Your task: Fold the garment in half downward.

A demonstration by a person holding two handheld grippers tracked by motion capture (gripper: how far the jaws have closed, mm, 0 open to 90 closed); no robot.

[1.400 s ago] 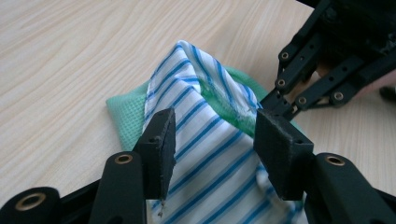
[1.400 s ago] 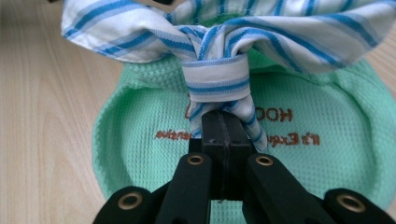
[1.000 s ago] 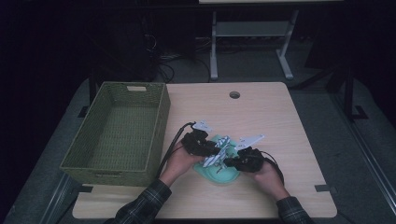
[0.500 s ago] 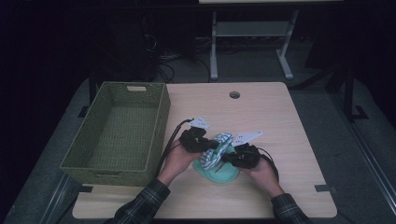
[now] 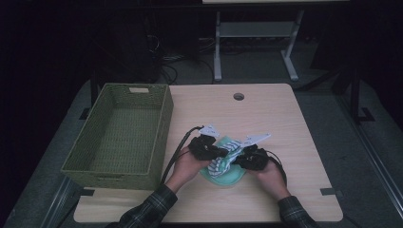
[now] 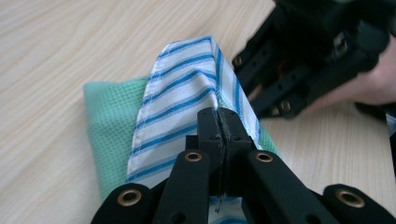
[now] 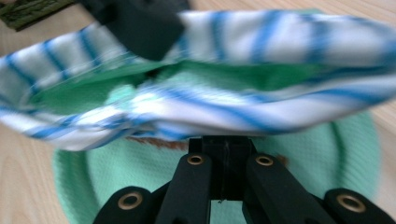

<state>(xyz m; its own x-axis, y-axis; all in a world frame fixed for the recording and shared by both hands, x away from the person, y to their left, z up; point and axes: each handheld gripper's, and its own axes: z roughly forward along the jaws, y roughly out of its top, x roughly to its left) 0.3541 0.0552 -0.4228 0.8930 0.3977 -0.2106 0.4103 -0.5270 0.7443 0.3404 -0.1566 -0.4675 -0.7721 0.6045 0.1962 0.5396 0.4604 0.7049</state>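
Striped cloth [image 6: 187,88], no readable label, pinched

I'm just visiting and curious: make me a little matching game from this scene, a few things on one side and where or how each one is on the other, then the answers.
Things:
1. striped cloth
2. green cloth
3. woven basket
4. round hole

Places or states:
A. stands on the table's left part, nothing inside
B. lies flat on the table under the other cloth
C. near the table's far edge
D. pinched between the fingers of the left gripper and held by the right gripper too

Pairs: 1-D, 2-B, 3-A, 4-C
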